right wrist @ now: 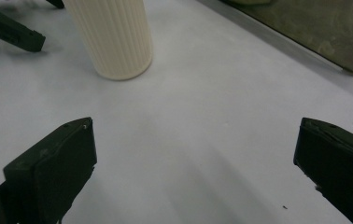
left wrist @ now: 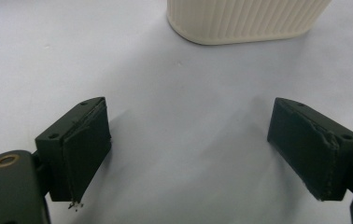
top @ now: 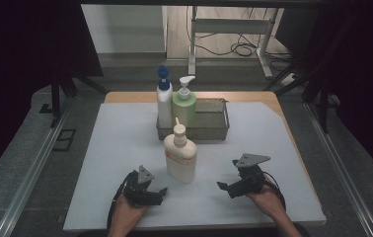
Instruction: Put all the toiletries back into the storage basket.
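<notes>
Three bottles (top: 179,154), one metal basket (top: 212,129), two tools (top: 150,195).

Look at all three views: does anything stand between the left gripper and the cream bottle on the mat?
Nothing visible does. The left gripper has open jaws, and bare white mat lies between them and the cream bottle, which stands apart from the tray behind it.

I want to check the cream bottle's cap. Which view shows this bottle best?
The high view: the whole cream bottle stands upright there, cap included. The left gripper view shows its ribbed base; the right gripper view its lower body.
</notes>
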